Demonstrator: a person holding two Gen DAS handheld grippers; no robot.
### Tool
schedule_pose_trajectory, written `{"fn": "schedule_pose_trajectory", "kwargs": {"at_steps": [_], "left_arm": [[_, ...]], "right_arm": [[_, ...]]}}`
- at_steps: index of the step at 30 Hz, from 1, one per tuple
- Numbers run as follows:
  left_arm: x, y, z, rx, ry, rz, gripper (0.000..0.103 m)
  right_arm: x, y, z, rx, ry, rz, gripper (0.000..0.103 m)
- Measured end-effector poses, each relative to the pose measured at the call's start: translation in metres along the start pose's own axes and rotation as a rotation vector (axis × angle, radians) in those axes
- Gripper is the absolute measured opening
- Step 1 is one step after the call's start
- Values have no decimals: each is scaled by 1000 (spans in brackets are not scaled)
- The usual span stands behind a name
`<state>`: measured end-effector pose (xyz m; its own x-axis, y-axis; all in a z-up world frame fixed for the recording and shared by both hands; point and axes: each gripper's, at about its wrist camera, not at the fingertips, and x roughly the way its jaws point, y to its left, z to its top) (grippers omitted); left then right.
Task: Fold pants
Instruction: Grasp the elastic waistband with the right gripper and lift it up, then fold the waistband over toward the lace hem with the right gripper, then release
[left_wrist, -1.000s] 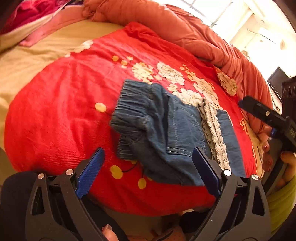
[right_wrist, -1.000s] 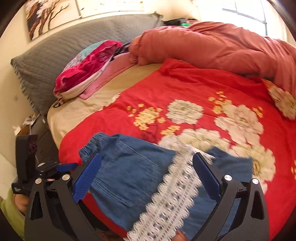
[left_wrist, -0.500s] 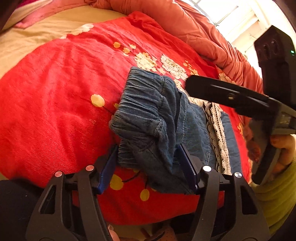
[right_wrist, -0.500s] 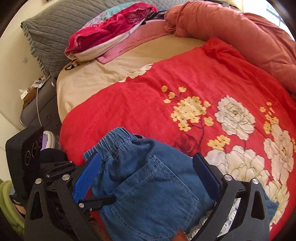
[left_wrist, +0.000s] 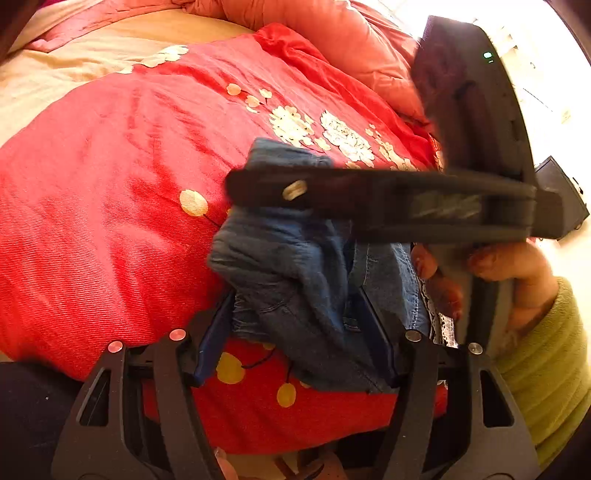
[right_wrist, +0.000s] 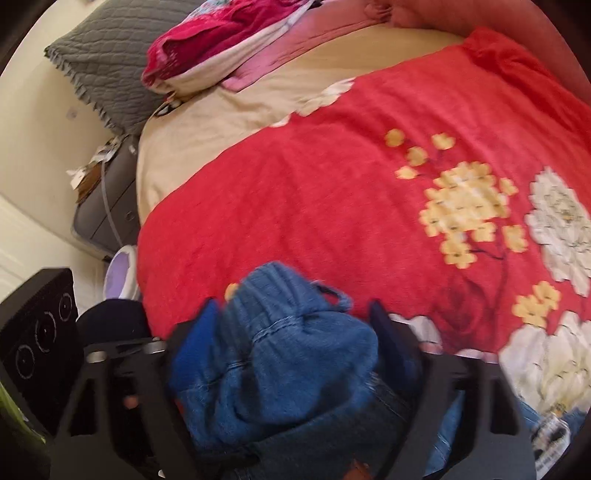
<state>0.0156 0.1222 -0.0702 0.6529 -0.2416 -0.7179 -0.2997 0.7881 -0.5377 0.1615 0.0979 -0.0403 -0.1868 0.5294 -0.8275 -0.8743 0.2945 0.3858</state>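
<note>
Two grippers worked one bunched end of the pants (left_wrist: 291, 266), which lay on the red floral blanket (left_wrist: 110, 206) at the near edge of the bed.

Left gripper (left_wrist: 295, 332): jaws pinching a thick wad of denim at the waistband end; cloth filled the gap from pad to pad.

Right gripper (right_wrist: 291, 332): jaws closing, with the gathered waistband between them; frame blurred, so contact on both pads could not be confirmed. In the left wrist view the right gripper crossed just above the same bundle, held by a hand (left_wrist: 517, 280) in a green sleeve (left_wrist: 546, 365).

Risks, judged:
- Both grips sat on one crumpled lump rather than two separate corners; a lift would likely raise a wad, not a flat layer.
- Thick bunching could let an inner layer slip free.
- The grippers stood near enough to collide.
- Lace trim (left_wrist: 445, 325) might snag.
</note>
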Motion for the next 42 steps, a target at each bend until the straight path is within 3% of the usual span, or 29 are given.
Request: {"fn": "schedule_pose_trajectory", "kwargs": {"at_steps": [4, 11, 18, 21, 26, 35, 42], "left_arm": [[-2, 3, 0, -26, -1, -24, 60], [-11, -4, -4, -12, -40, -53, 70], [-17, -23, -10, 17, -51, -124, 71], [-22, -31, -11, -8, -35, -180, 57], [-30, -62, -9, -7, -19, -264, 55], [-19, -126, -7, 67, -3, -283, 55], [14, -149, 1, 84, 20, -301, 55]], "right_arm": [[1, 2, -5, -37, -18, -7, 44], [-50, 0, -14, -10, -154, 71, 35], [-93, -4, -30, -3, -257, 111, 34], [-111, -6, -39, -3, -291, 107, 34], [-141, -18, -56, 18, -349, 102, 34], [-185, -56, -100, 81, -444, 86, 35], [-193, -89, -126, 150, -500, 96, 40]]}}
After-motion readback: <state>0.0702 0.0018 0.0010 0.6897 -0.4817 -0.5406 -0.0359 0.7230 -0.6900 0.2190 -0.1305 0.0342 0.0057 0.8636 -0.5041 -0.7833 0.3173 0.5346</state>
